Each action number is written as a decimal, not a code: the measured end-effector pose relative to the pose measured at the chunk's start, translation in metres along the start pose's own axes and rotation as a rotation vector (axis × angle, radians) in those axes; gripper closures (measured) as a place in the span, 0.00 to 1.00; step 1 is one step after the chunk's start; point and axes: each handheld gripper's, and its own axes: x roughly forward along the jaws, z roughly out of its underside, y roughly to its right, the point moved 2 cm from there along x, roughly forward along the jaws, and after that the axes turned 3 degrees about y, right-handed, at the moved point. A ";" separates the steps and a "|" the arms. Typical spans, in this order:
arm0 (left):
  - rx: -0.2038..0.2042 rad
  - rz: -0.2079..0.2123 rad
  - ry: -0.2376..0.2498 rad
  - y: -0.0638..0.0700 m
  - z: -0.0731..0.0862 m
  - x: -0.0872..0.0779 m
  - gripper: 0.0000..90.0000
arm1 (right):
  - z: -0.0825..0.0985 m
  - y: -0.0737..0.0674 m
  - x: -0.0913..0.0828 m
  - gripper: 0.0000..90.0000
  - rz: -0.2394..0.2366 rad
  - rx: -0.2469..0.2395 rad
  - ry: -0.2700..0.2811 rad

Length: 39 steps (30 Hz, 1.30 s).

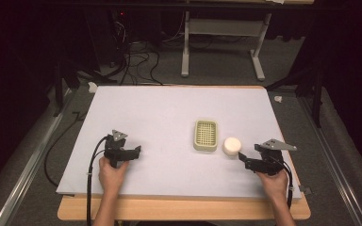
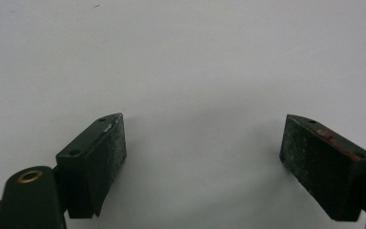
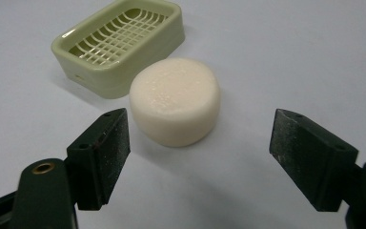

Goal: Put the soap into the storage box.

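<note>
Covering the table, a pale sheet (image 1: 169, 108) meets grey floor (image 1: 217, 61), perhaps carpet; both claws (image 3: 198, 143) released.

Small pale objects (image 1: 92, 87) off the table's far corners, too small to identify.

no readable text, seemingly no labels
</note>
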 end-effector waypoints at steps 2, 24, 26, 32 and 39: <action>0.000 0.000 0.000 0.000 0.000 0.000 0.18 | -0.002 -0.002 0.003 0.24 -0.005 -0.007 -0.006; 0.000 0.000 0.000 0.000 0.000 0.000 0.18 | -0.021 -0.017 0.045 0.16 0.016 -0.087 -0.083; 0.001 0.000 0.000 0.000 0.000 0.000 0.18 | -0.020 -0.017 0.048 0.16 0.021 -0.089 -0.095; 0.001 -0.001 0.000 0.000 0.000 0.000 0.18 | -0.017 -0.015 0.057 0.16 0.030 -0.085 -0.125; 0.001 -0.001 0.001 0.000 0.000 0.000 0.18 | -0.015 -0.014 0.065 0.17 0.034 -0.090 -0.146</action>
